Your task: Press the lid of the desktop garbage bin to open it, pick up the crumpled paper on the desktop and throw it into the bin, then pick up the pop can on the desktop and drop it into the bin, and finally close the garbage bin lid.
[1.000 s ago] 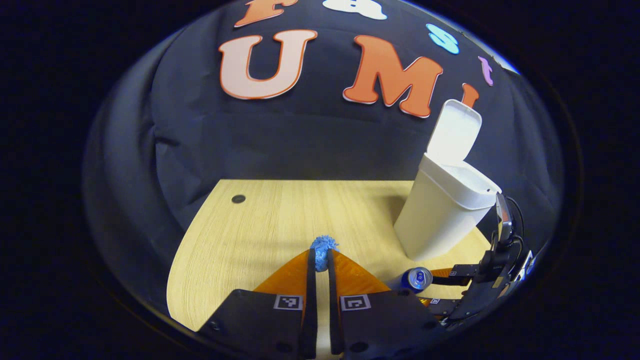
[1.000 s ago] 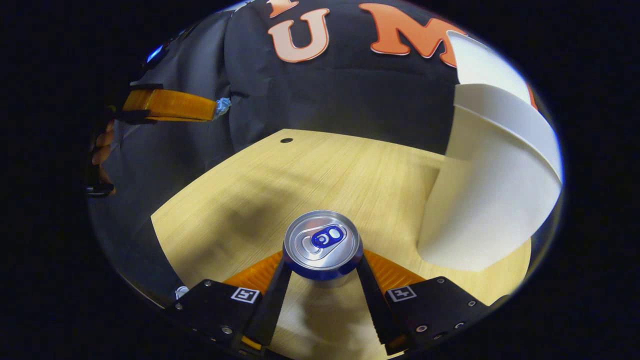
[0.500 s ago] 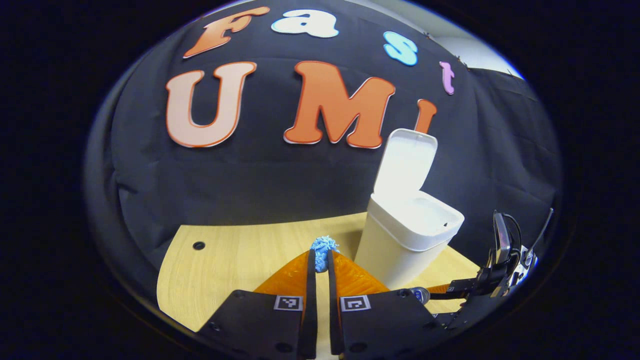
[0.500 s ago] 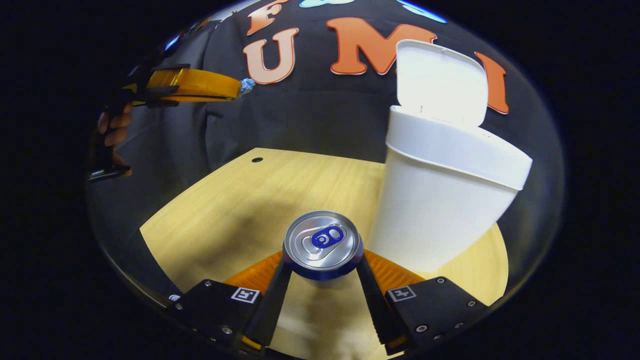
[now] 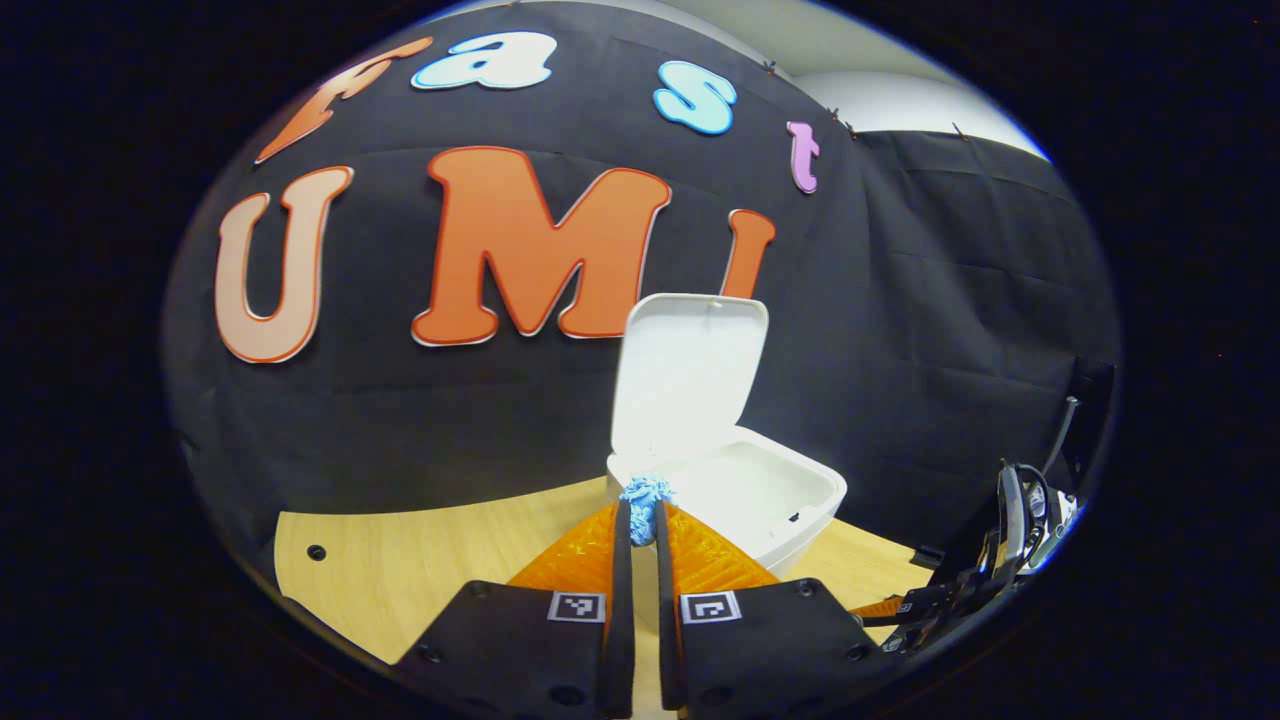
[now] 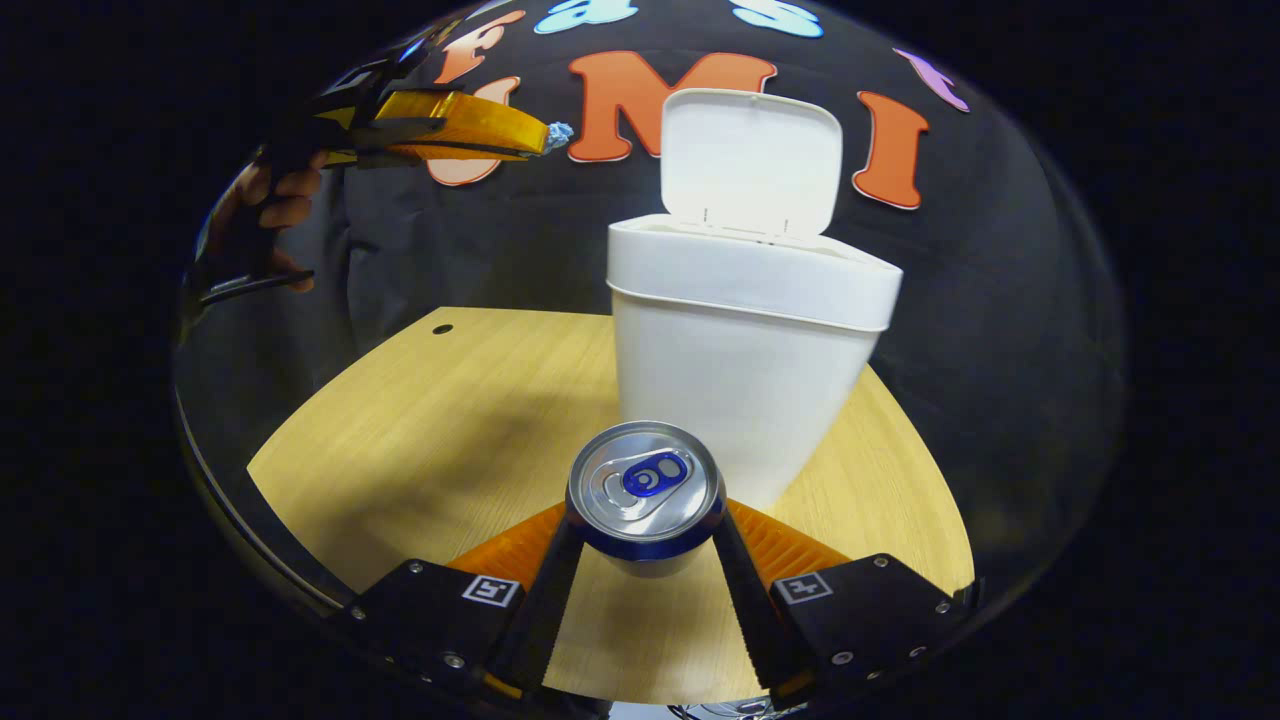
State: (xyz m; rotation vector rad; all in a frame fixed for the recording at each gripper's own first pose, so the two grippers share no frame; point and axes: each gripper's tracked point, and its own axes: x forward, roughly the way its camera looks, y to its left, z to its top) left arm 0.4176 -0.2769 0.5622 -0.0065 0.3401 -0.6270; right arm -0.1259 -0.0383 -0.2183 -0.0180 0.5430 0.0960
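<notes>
The white bin [image 6: 745, 330] stands on the wooden desk with its lid [image 6: 752, 160] tipped up and open. My left gripper [image 5: 640, 515] is shut on the blue crumpled paper [image 5: 645, 495], which sits just before the bin's near rim [image 5: 730, 490] in the left gripper view. In the right gripper view that same gripper [image 6: 545, 140] hangs high to the left of the lid, the paper [image 6: 558, 132] at its tips. My right gripper [image 6: 645, 520] is shut on the pop can [image 6: 645, 490], held upright in front of the bin's base.
The desk [image 6: 450, 400] is a light wood top with a small dark hole [image 6: 441, 328] near its far left edge. A hand [image 6: 270, 200] holds the left gripper. The right gripper's body and cables [image 5: 1000, 560] show low at the right.
The left gripper has risen and swung toward the bin with the paper, now level with its opening. The right gripper turned with the can so the bin sits straight ahead.
</notes>
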